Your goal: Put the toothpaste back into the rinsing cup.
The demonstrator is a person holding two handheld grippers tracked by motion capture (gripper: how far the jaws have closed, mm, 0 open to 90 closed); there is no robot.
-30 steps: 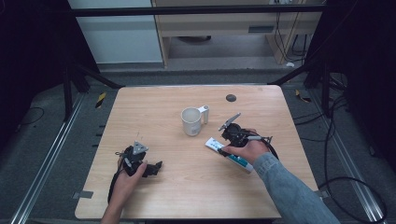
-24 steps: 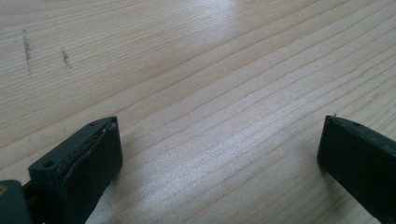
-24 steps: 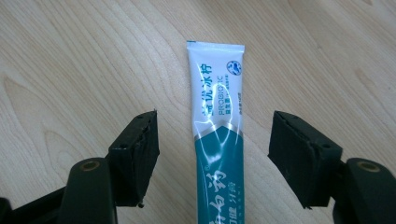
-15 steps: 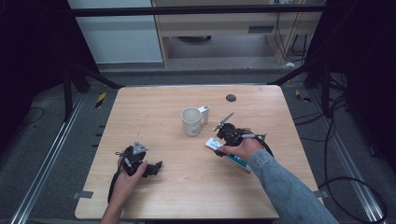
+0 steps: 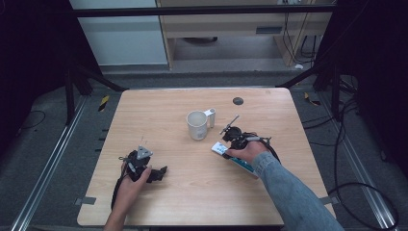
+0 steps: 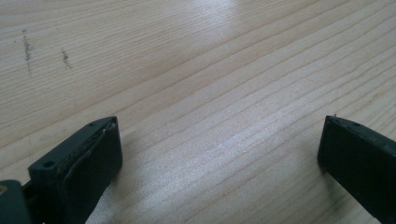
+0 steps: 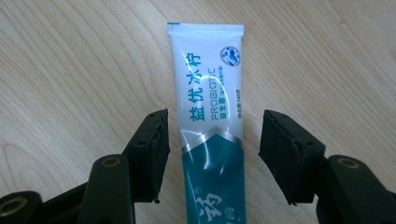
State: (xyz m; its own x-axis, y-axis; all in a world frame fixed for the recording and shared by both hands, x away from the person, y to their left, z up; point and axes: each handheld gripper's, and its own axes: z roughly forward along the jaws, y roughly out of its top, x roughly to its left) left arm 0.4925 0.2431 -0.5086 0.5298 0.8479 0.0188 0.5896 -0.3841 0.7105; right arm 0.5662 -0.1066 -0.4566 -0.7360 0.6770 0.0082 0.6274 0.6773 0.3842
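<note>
White-teal tube [image 7: 210, 116] — between right claw [image 7: 212, 154] jaws

The mug [image 5: 197, 124] stands near the middle of the table [image 5: 159, 103]. The toothpaste tube [image 5: 226, 153] lies to its right, nearer the front edge.

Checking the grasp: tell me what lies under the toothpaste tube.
The toothpaste tube lies flat on the bare wooden table, between the right gripper's open jaws, which have just been closing. Its lower end is out of frame.
</note>
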